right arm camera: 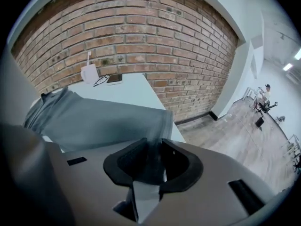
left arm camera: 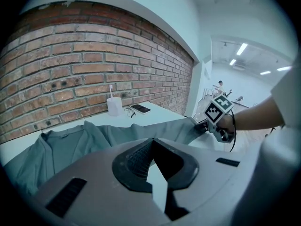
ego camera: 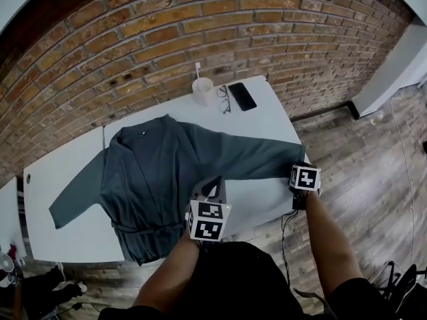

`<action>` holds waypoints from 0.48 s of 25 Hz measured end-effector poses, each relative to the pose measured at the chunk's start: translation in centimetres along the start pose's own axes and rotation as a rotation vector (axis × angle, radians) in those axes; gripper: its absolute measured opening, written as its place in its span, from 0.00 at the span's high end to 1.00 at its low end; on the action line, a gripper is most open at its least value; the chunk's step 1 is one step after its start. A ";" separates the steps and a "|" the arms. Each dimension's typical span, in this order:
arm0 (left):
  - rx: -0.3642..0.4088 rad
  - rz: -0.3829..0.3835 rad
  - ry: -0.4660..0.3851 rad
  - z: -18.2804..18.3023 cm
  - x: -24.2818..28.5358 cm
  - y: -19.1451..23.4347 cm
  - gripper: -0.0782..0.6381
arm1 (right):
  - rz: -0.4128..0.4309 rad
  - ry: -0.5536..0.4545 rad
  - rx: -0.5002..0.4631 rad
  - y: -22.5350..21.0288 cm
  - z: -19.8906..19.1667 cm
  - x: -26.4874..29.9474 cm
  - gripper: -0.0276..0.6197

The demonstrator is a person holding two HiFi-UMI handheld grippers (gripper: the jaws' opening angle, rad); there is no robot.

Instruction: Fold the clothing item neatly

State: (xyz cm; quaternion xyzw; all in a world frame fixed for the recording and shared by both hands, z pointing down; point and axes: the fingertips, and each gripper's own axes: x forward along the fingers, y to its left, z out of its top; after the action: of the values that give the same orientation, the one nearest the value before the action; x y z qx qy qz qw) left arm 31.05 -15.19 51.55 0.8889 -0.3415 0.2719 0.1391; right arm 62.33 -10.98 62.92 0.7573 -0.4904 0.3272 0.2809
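A grey robe (ego camera: pixel 153 172) lies spread face up on the white table (ego camera: pixel 267 119). Its collar is at 12 o'clock, its hem is at the near edge at 6, and a sleeve runs out flat to each side. The only container is a white cup (ego camera: pixel 202 91) at about 1 o'clock from the collar, near the far edge and well apart from the cloth. It stands upright with one thin white stick (ego camera: pixel 198 69) rising out of it; the rest of its inside cannot be seen. Glasses (ego camera: pixel 223 99) lie just beside the cup at its 3 o'clock, and a dark phone (ego camera: pixel 242 96) lies flat just past them. The right gripper (ego camera: pixel 299 162) sits at 3 o'clock from the robe, at the end of the long sleeve (ego camera: pixel 253 155). Its jaws stand a little apart, and the cuff (right arm camera: pixel 164 121) drops into the gap between them. The cloth fills that gap, but the pads do not look clamped on it. The left gripper (ego camera: pixel 215 184) hangs at 5 o'clock, over the robe's near right side. Its jaws are clenched together with nothing between them. The other sleeve (ego camera: pixel 77 202) stretches to 8 o'clock and ends on the table. A brick wall (ego camera: pixel 167 19) stands behind the table, and a wooden floor (ego camera: pixel 360 165) lies at the right.
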 end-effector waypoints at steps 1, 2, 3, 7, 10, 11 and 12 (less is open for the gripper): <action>-0.001 0.004 0.003 -0.1 0.0 0.1 0.91 | 0.007 0.009 -0.008 0.4 0.0 0.0 0.83; -0.002 0.007 0.006 -0.3 -0.1 0.2 0.91 | 0.004 0.016 -0.029 0.7 0.0 0.0 0.86; -0.002 0.009 0.010 -0.5 -0.1 0.2 0.91 | -0.008 0.023 -0.055 1.0 0.0 -0.1 0.90; 0.001 0.021 0.018 -0.9 -0.5 0.4 0.91 | -0.035 -0.006 -0.094 1.2 0.1 0.0 0.92; 0.006 0.035 0.013 -0.9 -1.1 0.9 0.91 | -0.027 -0.036 -0.153 1.4 0.0 0.4 0.92; 0.007 0.040 0.011 -0.9 -1.3 1.1 0.91 | -0.022 -0.042 -0.190 1.6 0.0 0.4 0.92; 0.007 0.045 0.011 -1.0 -1.5 1.2 0.91 | -0.015 -0.041 -0.225 1.7 0.0 0.4 0.92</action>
State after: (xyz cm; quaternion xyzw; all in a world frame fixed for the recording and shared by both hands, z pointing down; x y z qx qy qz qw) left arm 28.92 -14.85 51.54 0.8799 -0.3597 0.2810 0.1318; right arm 60.85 -11.88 63.42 0.7313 -0.5239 0.2523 0.3564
